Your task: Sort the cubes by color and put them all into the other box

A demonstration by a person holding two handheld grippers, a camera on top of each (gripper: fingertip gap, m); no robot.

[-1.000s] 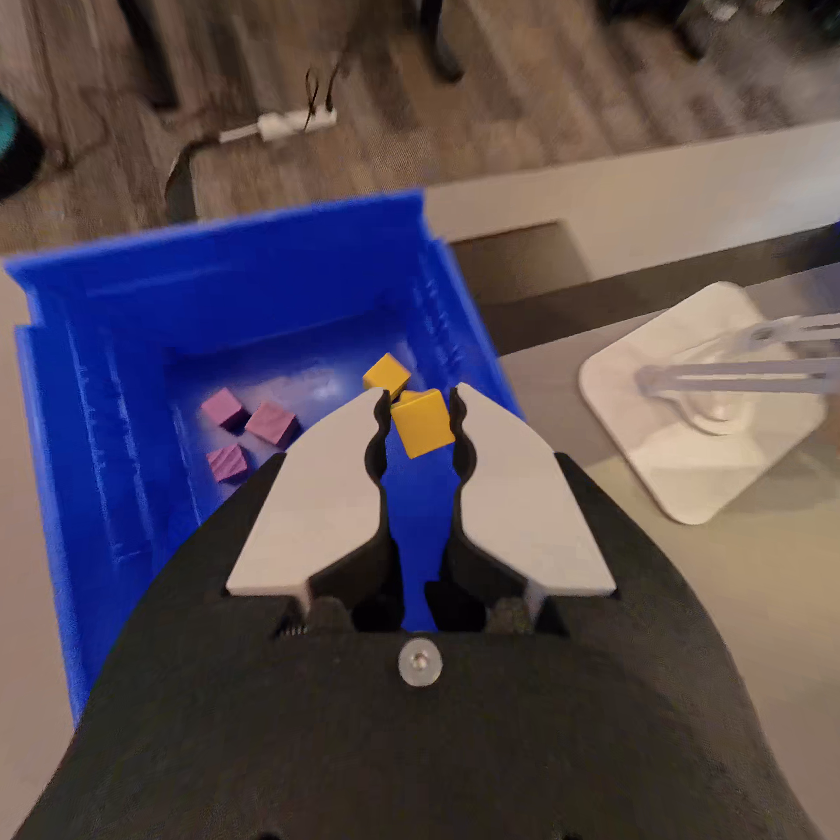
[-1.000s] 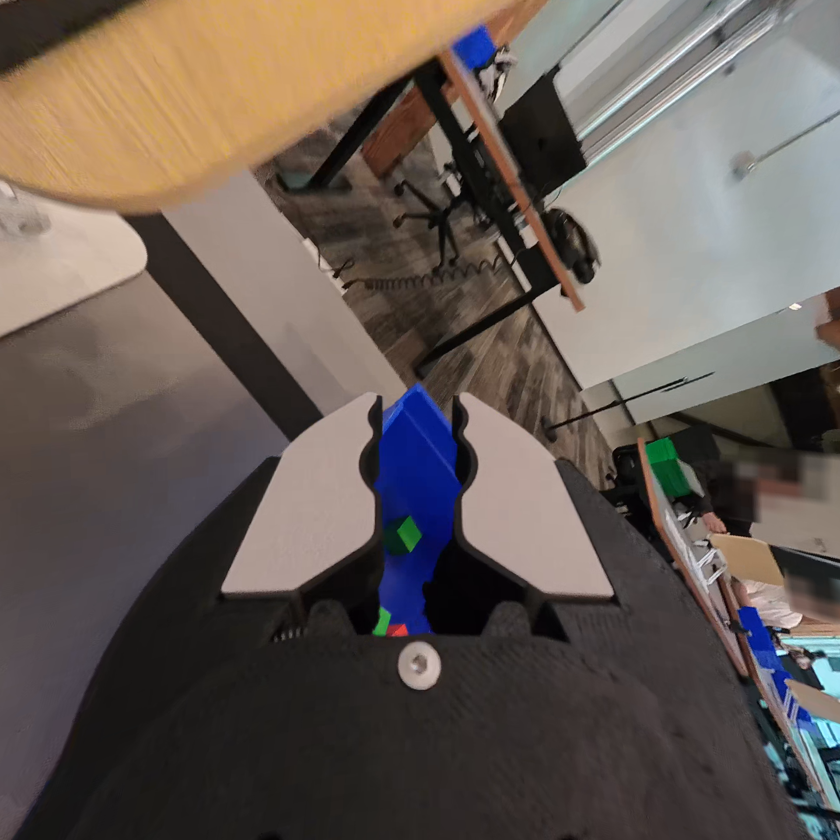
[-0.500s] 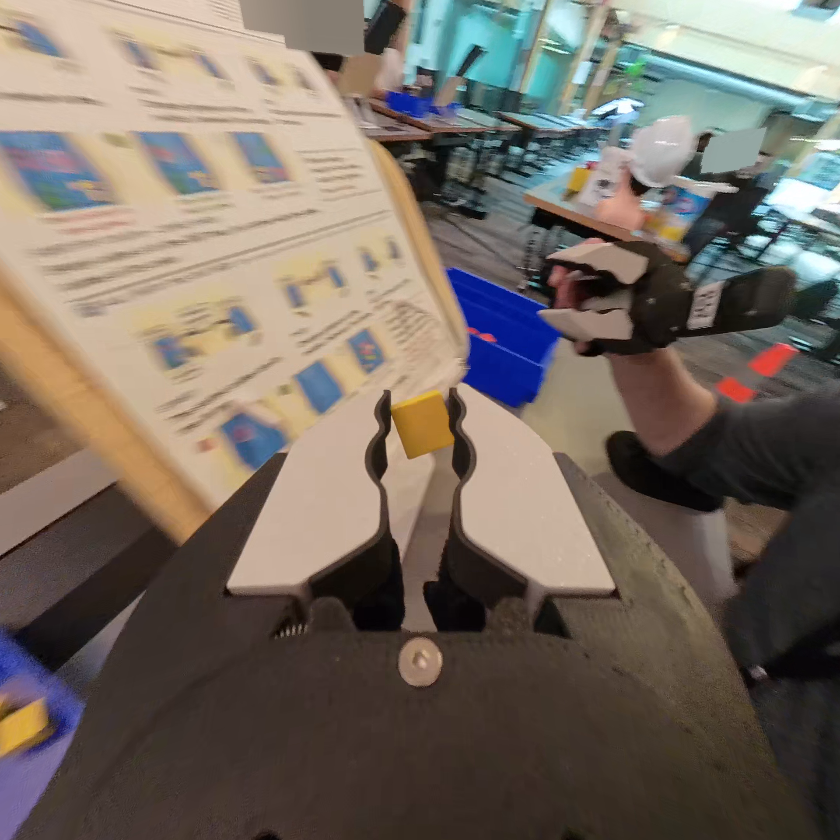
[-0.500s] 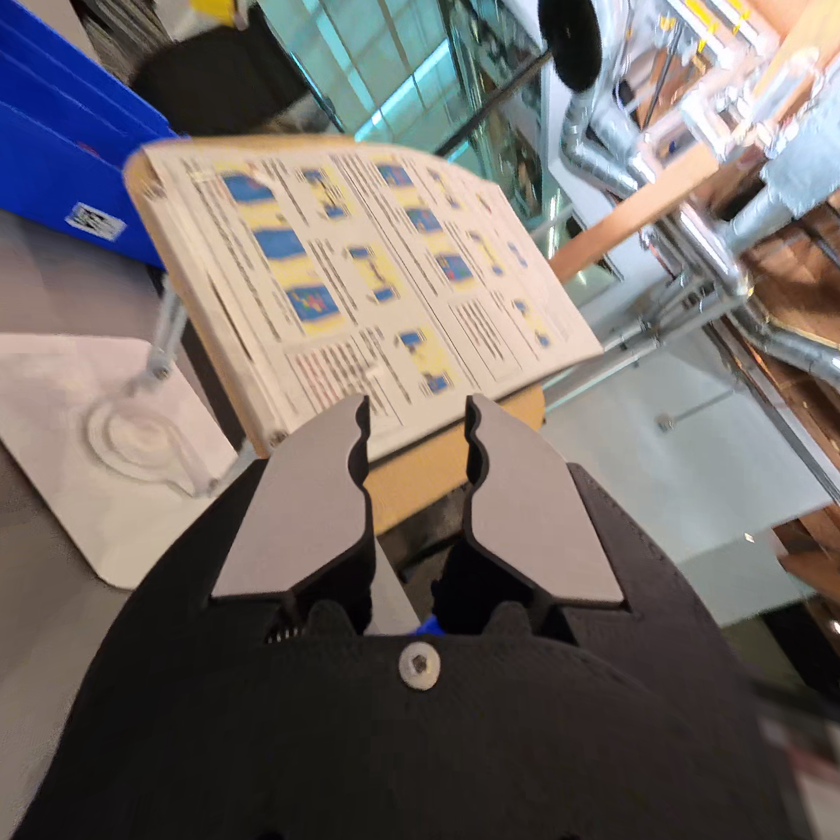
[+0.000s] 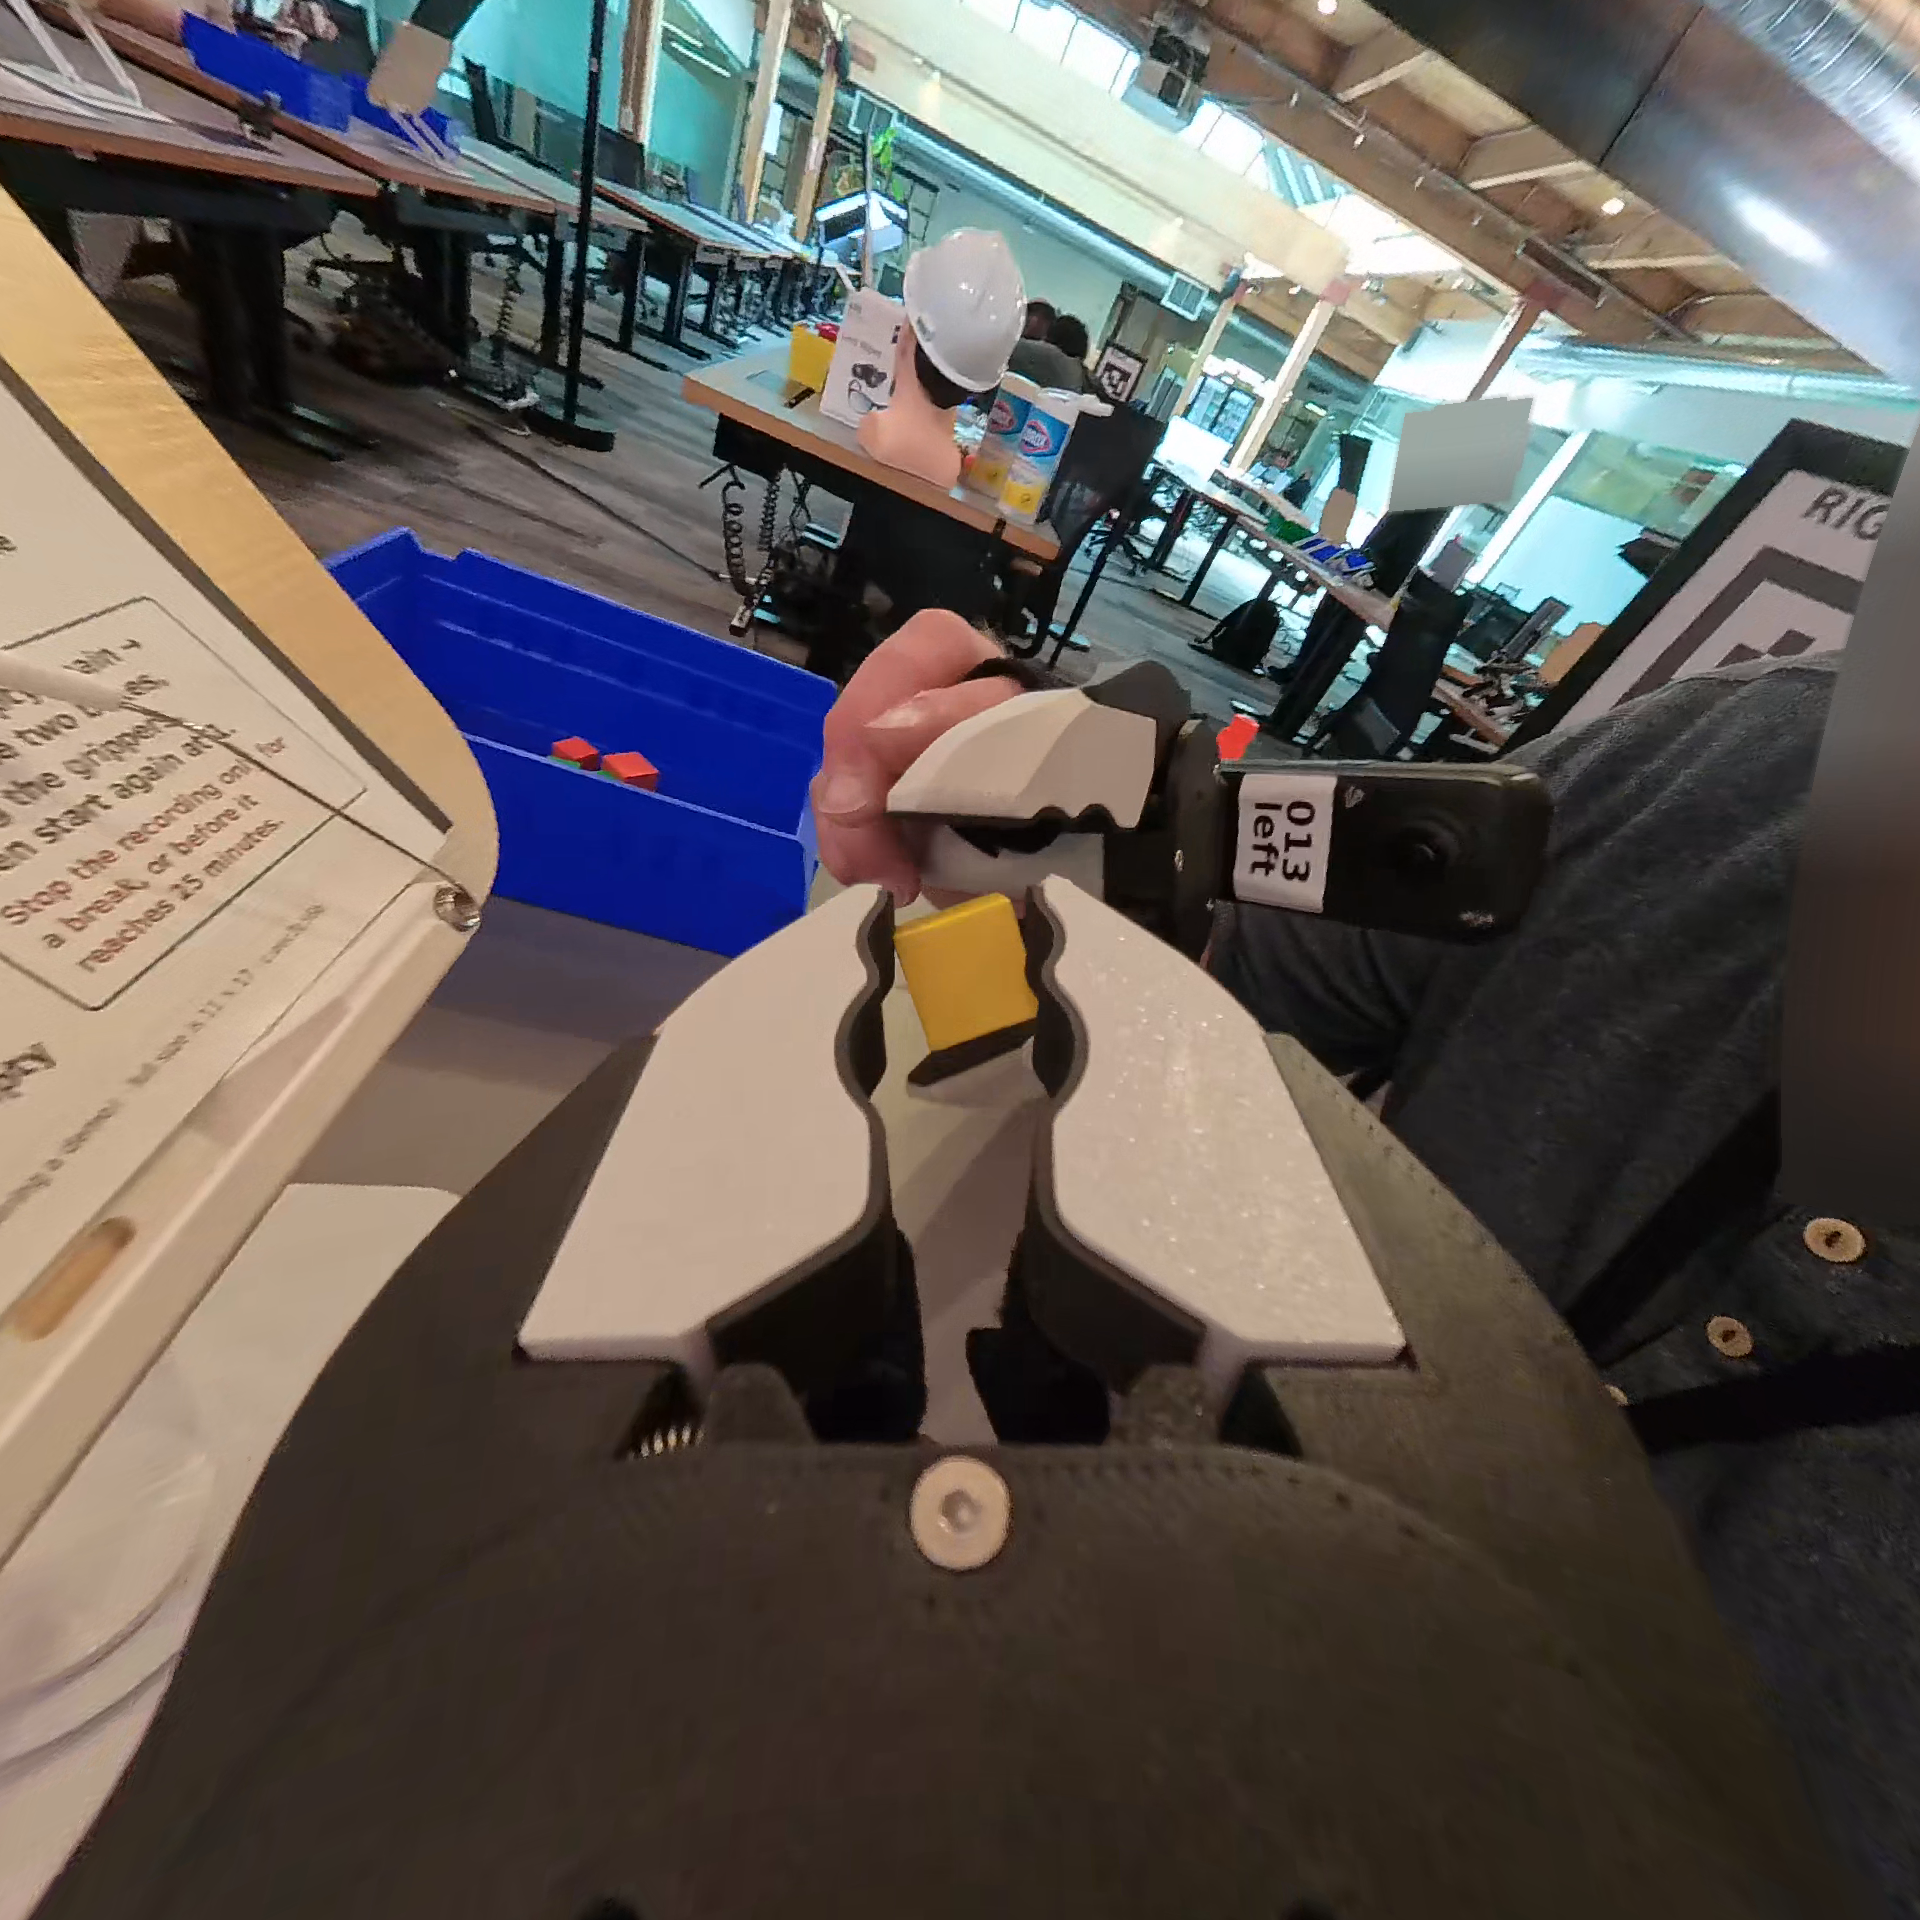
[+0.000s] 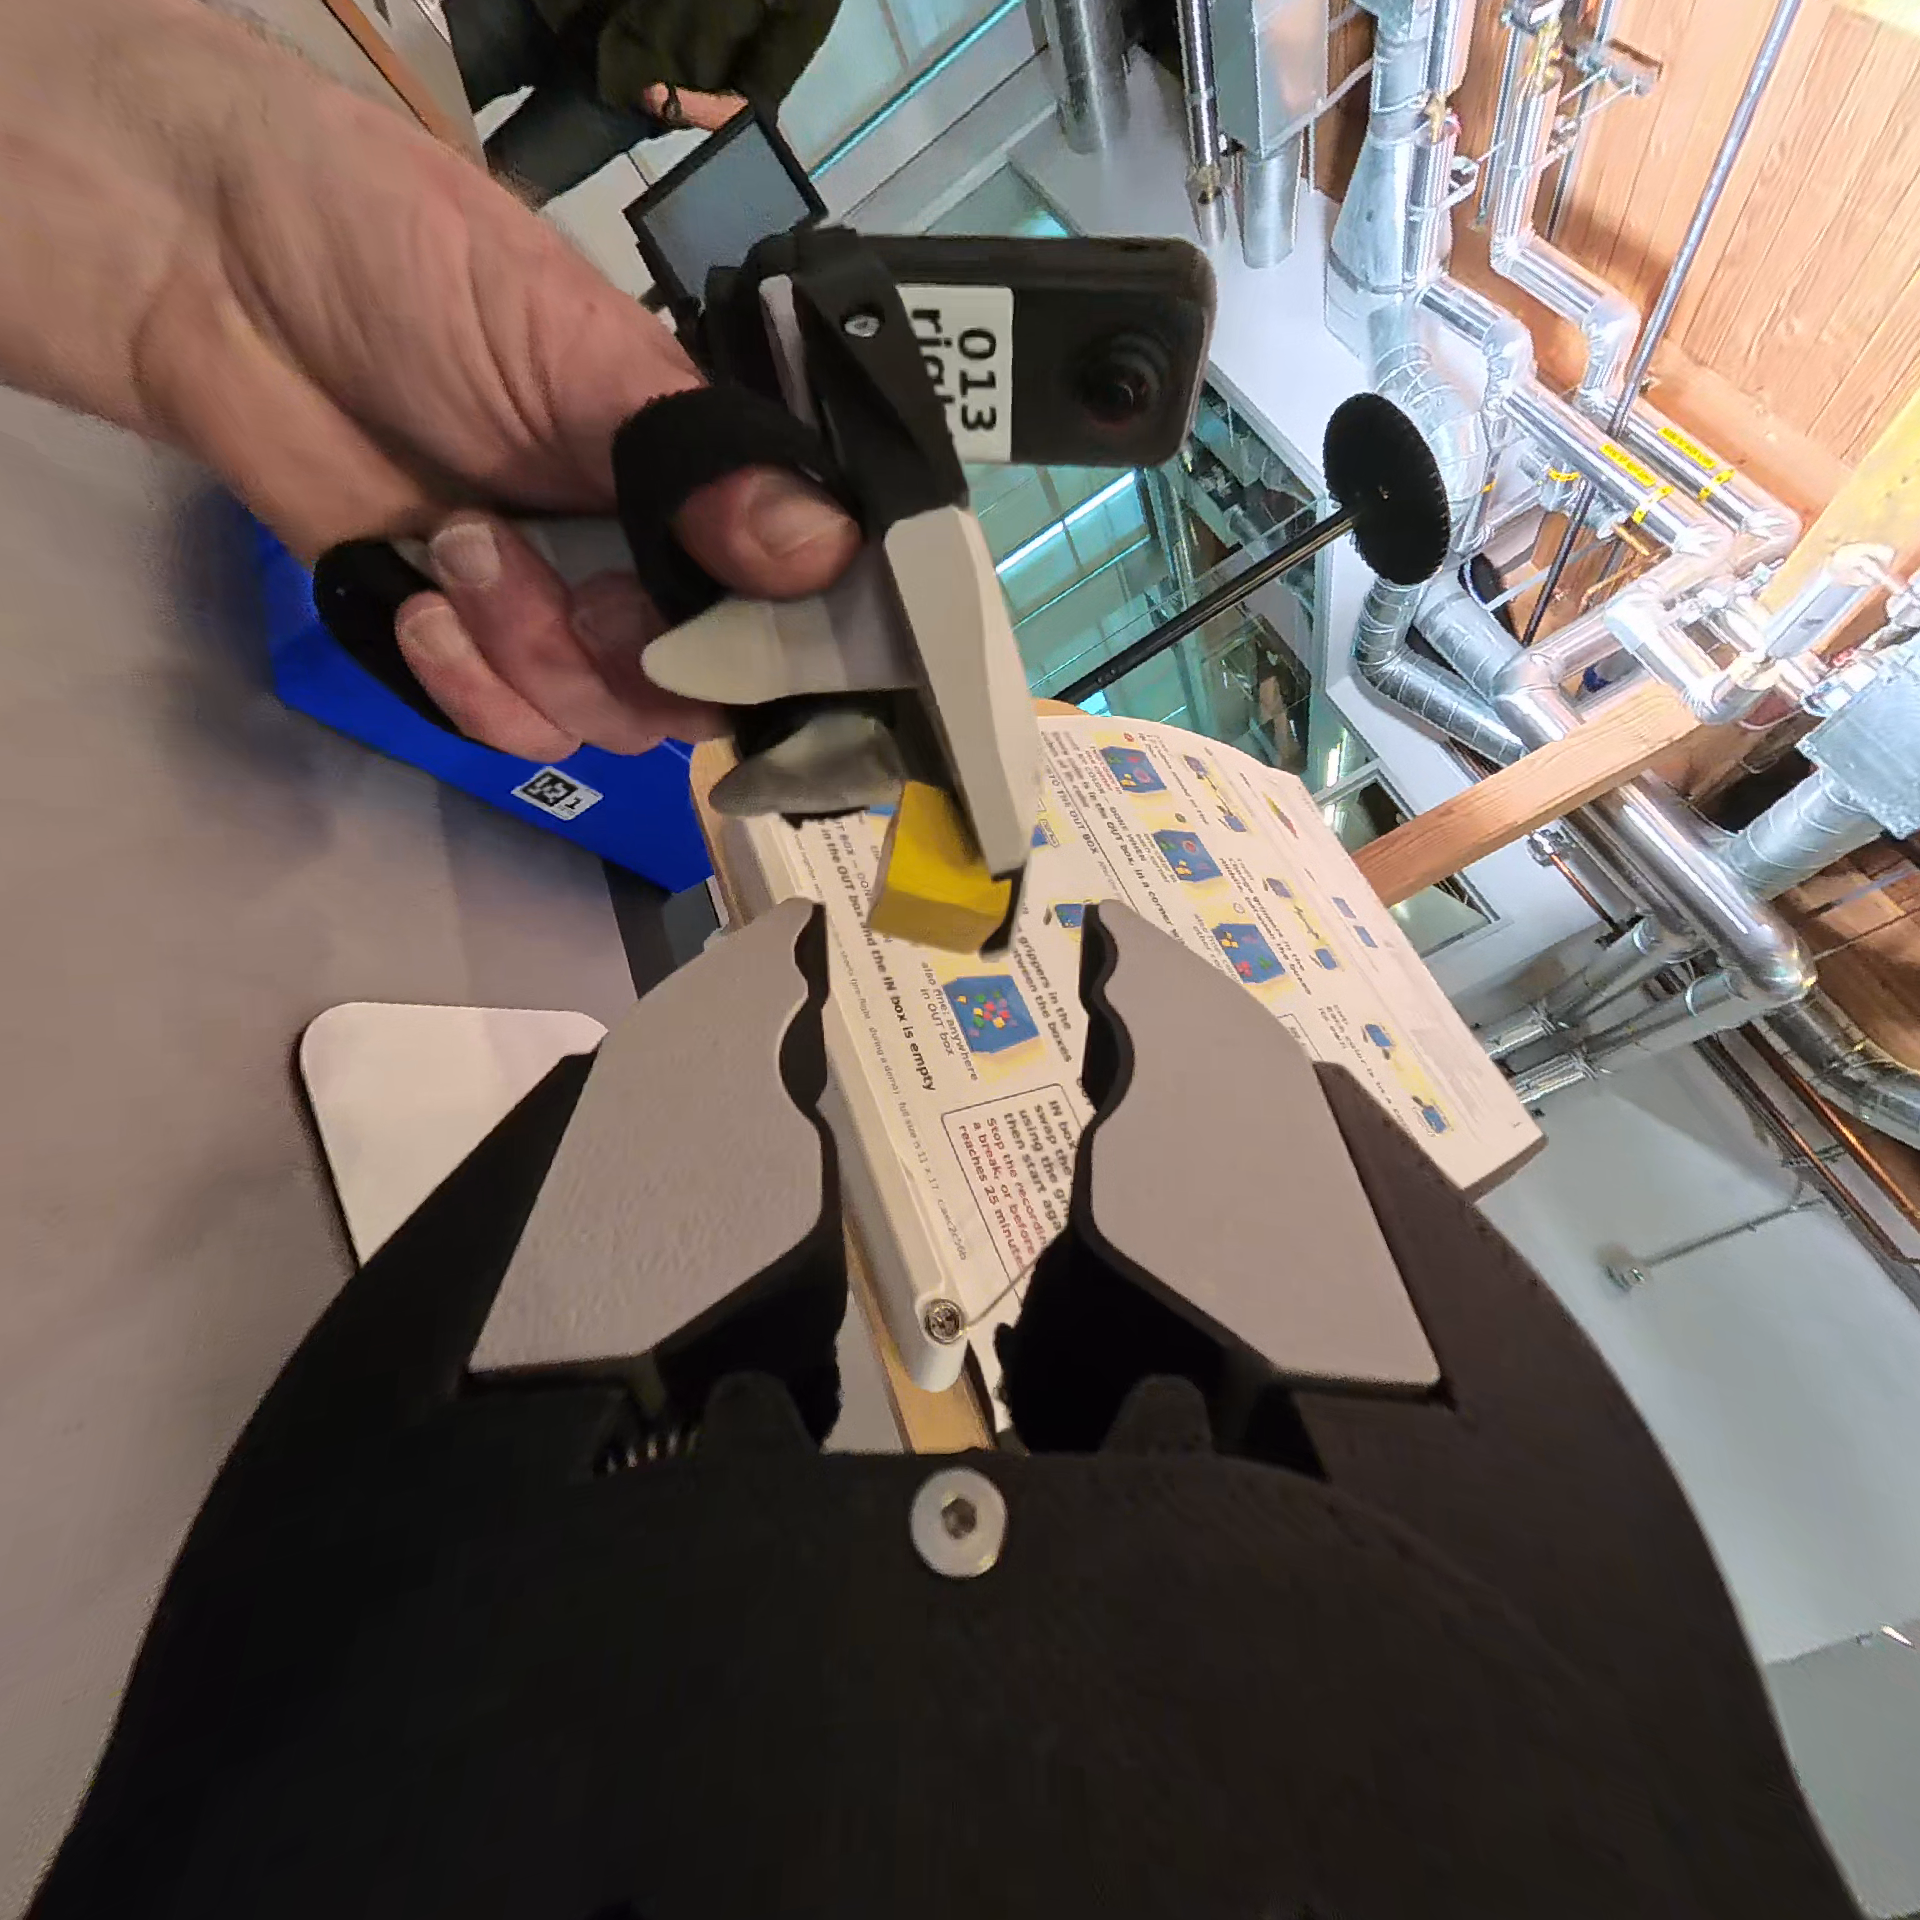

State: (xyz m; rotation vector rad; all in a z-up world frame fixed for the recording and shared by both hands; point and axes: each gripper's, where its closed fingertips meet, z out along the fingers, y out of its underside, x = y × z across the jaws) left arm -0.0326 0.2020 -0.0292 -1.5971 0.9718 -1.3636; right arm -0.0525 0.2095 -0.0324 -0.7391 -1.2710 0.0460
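My left gripper (image 5: 961, 914) is shut on a yellow cube (image 5: 966, 982), with both pads pressed on its sides, held up in the air. The right wrist view shows the same cube (image 6: 935, 883) clamped in the left gripper (image 6: 914, 831). My right gripper (image 6: 951, 935) is open and empty, its tips just short of the cube, facing the left gripper. It also shows in the left wrist view (image 5: 997, 826), held by a hand just beyond the cube. A blue box (image 5: 644, 862) behind holds red cubes (image 5: 608, 767).
A board with printed instruction sheets (image 6: 1195, 987) stands on a white base (image 6: 416, 1091) between the boxes; it fills the left of the left wrist view (image 5: 156, 831). Another blue box (image 6: 468, 748) lies behind the hand. A person's dark sleeve (image 5: 1558, 987) is at the right.
Both grippers swung up from the boxes and turned to face each other. The left kept the yellow cube clamped throughout. The right gripper's jaws opened wider.
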